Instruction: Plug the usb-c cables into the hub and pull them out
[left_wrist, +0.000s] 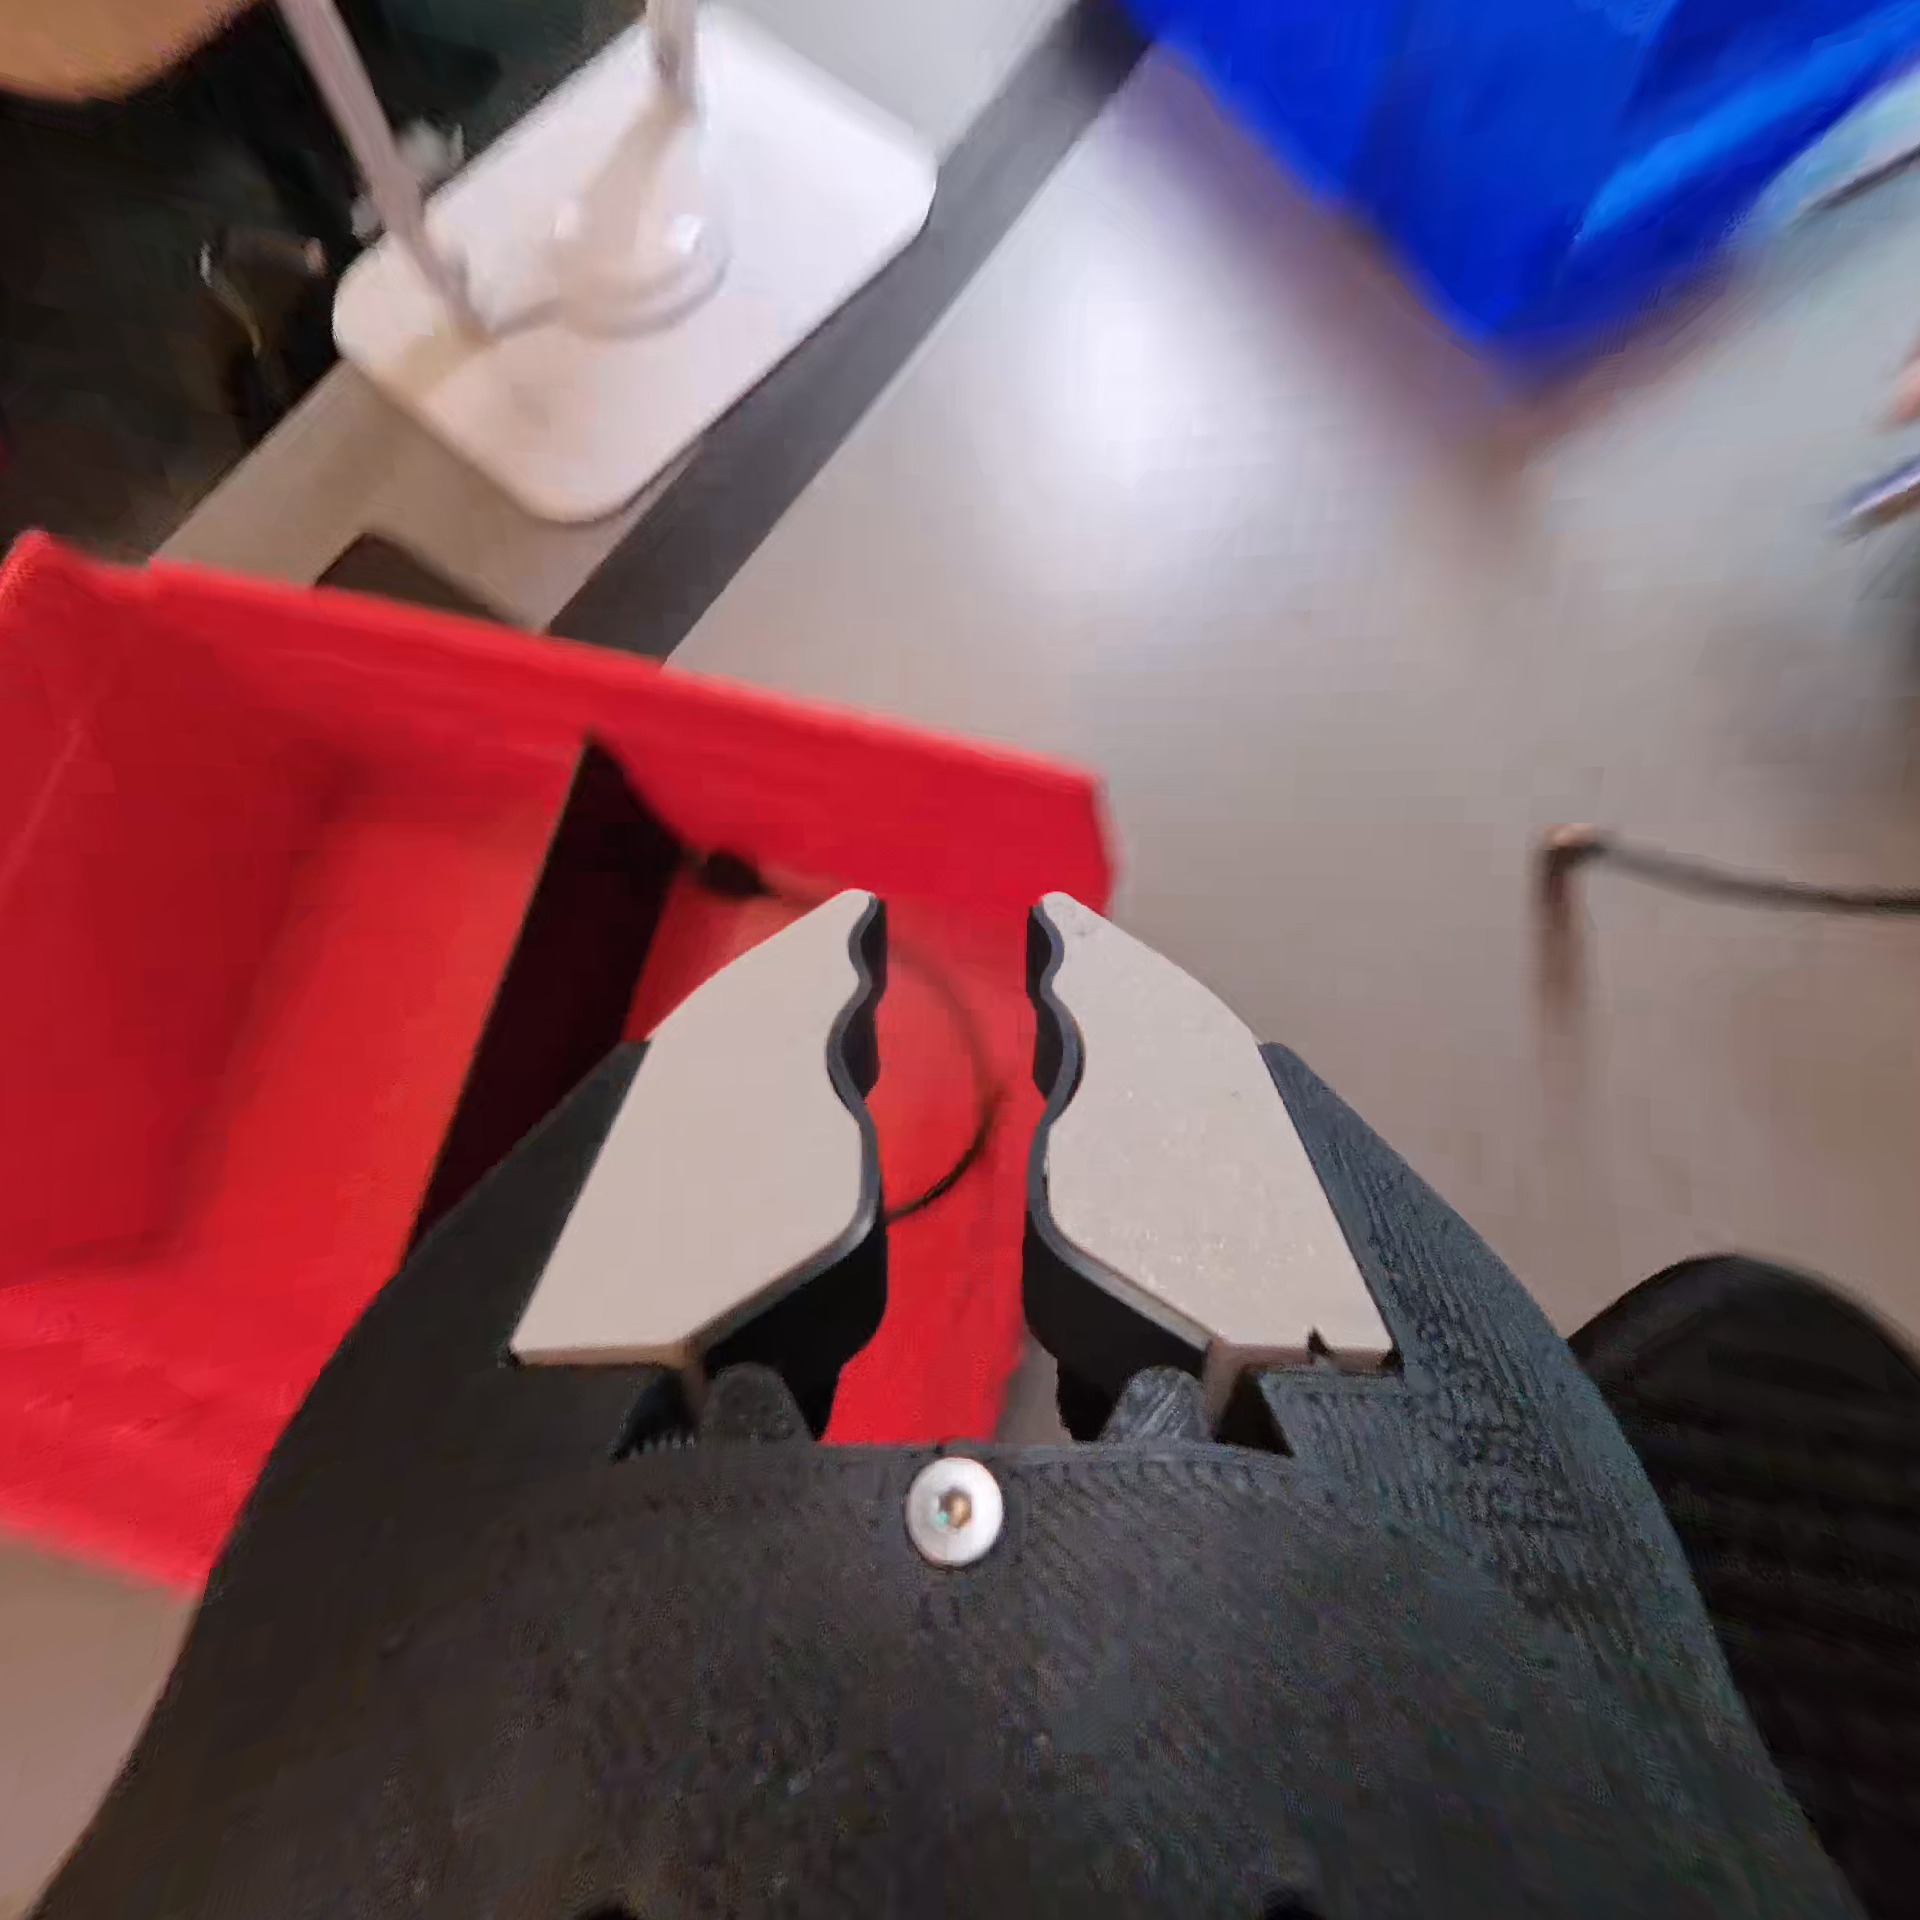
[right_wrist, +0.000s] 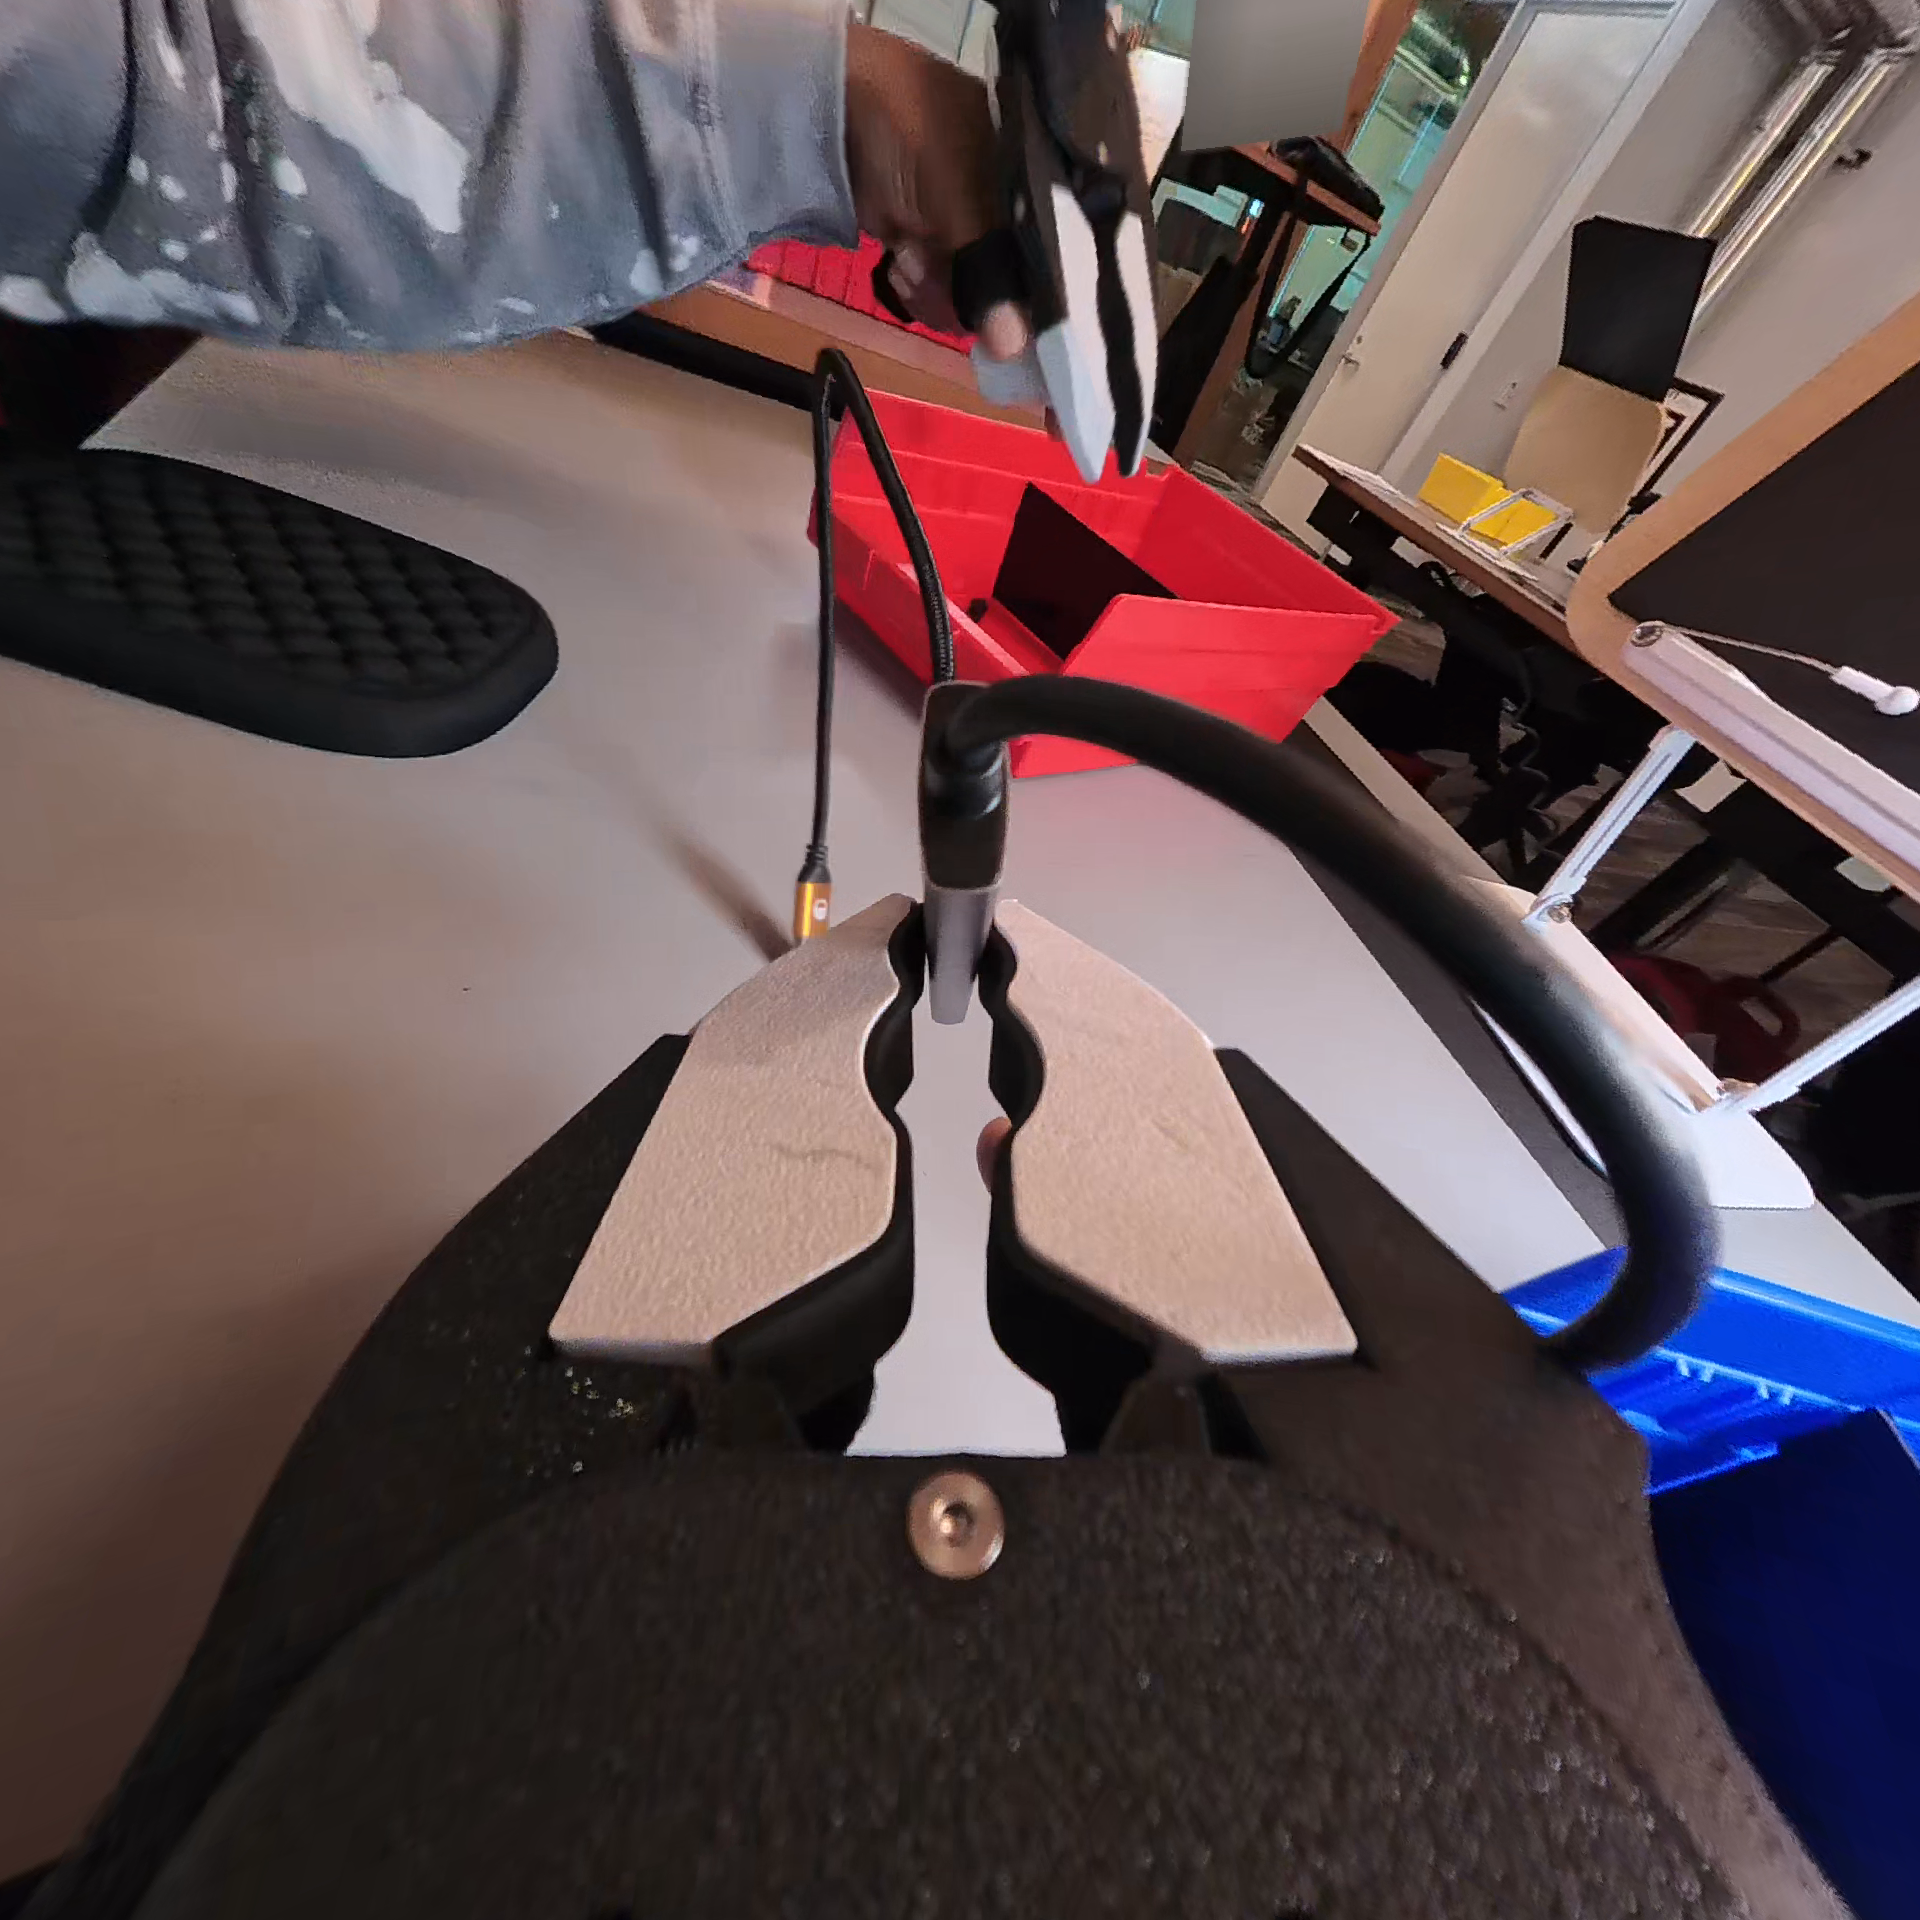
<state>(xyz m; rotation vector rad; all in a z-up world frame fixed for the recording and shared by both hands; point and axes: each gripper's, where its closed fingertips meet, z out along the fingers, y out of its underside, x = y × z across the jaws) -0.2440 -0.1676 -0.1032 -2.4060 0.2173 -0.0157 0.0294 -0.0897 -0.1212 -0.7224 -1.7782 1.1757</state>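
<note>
Bright indoor light, glare on the table (left_wrist: 1143, 343), left view motion-blurred, wide-angle bending at edges

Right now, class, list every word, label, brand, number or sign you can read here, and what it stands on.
Nothing can be read.
Orange plug: one small pale mark, too small to read.
Red bin, blue bin, hub in the right tongs: no writing shows.

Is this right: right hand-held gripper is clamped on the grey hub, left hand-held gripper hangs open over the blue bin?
Not quite. The left hand-held gripper hangs open over the red bin, not the blue one; the left wrist view shows red under its fingertips. The rest holds: the right hand-held gripper is clamped on the grey hub.
</note>
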